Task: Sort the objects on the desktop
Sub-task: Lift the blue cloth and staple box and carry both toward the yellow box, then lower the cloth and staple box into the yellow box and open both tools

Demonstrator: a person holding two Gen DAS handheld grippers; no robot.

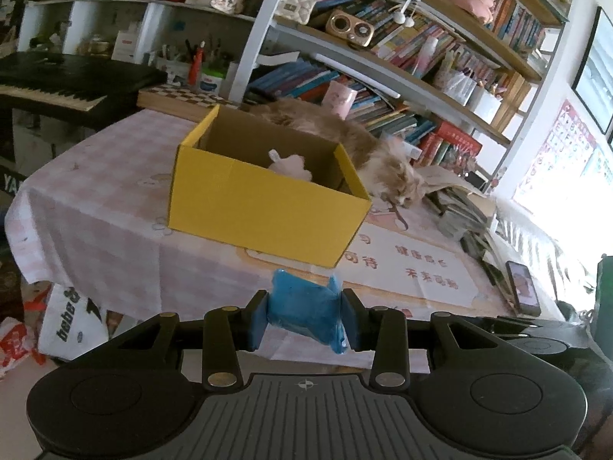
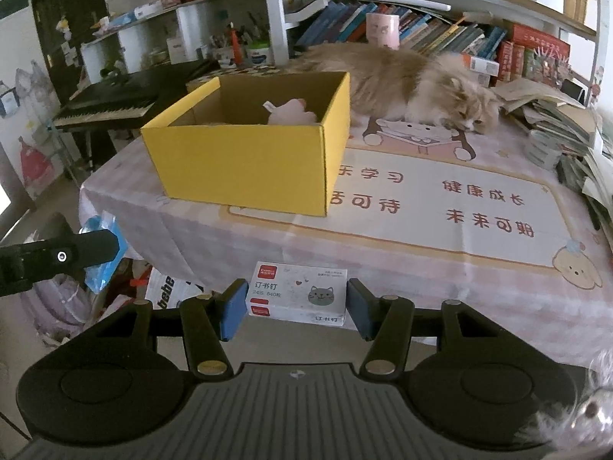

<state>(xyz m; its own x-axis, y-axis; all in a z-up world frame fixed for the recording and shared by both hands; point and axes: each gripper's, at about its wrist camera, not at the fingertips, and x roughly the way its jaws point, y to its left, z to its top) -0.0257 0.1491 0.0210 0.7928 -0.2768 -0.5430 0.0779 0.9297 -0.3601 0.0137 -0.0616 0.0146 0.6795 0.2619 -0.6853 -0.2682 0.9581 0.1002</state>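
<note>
My left gripper (image 1: 304, 316) is shut on a blue plastic packet (image 1: 306, 308), held in the air before the table's near edge. In the right wrist view that left gripper (image 2: 101, 251) shows at the far left with the blue packet (image 2: 100, 274) in it. My right gripper (image 2: 297, 306) is shut on a white box of staples (image 2: 299, 293) with a cat drawing, just off the table's front edge. An open yellow cardboard box (image 1: 264, 207) (image 2: 249, 165) stands on the table beyond both grippers. A pink soft item (image 1: 289, 165) (image 2: 291, 113) lies inside it.
A long-haired cat (image 2: 417, 84) (image 1: 383, 161) lies on the table behind the box. Stacked books and papers (image 2: 563, 130) crowd the right side. A phone (image 1: 523, 287) lies near the right edge. Bookshelves (image 1: 402, 46) and a keyboard piano (image 2: 111, 105) stand behind. Bags (image 1: 65, 322) lie on the floor.
</note>
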